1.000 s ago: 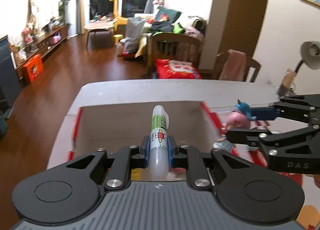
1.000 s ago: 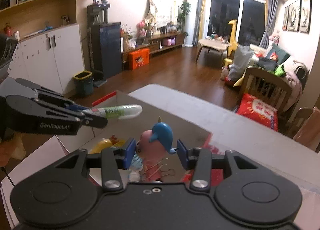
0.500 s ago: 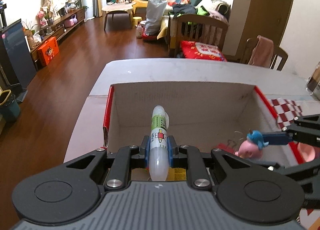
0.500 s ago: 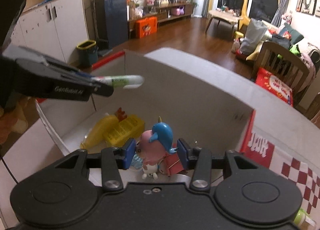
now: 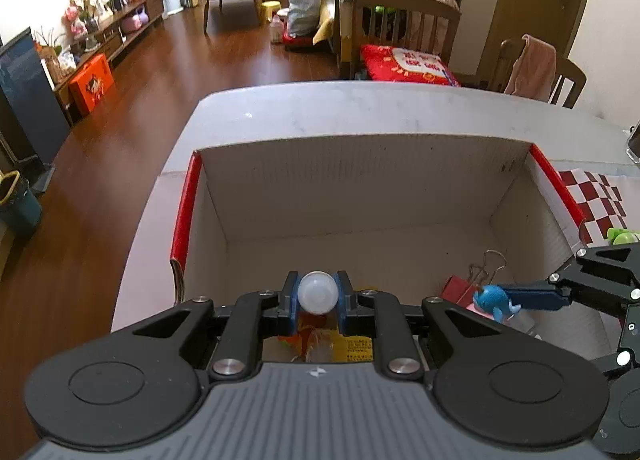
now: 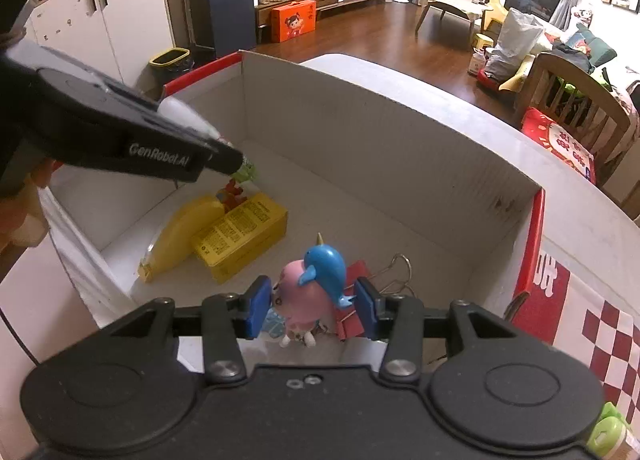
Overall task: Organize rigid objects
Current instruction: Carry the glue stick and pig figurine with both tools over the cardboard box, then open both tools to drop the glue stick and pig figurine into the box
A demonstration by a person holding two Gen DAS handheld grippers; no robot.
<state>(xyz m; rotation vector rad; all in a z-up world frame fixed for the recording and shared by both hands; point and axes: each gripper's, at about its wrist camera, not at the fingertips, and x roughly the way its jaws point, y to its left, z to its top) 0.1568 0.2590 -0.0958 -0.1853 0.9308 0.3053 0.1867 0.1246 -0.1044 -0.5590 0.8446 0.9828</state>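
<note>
Your left tongs (image 5: 318,292) are pinching a white tube (image 5: 318,293) with a green label, its rounded end facing the camera and its length pointing steeply down into the open cardboard box (image 5: 360,164). From the right wrist view, that tube (image 6: 188,120) slants down over the box's left half, its green tip just above the yellow banana-shaped toy (image 6: 180,236) and the yellow packet (image 6: 244,234) lying side by side and touching on the box floor.

Your right tongs (image 6: 312,302) are clamped on a pink figurine (image 6: 298,302) with a blue whale-like hat (image 6: 324,268), held inside the box near its right wall. Below the figurine lie a red binder clip (image 6: 356,274) with wire handles and something pale blue that is too hidden to name.

The box sits on a pale worktop (image 5: 360,112). To its right lies a red-and-white checked cloth (image 6: 604,340), with a green-capped bottle (image 6: 608,430) at the lower right corner.
</note>
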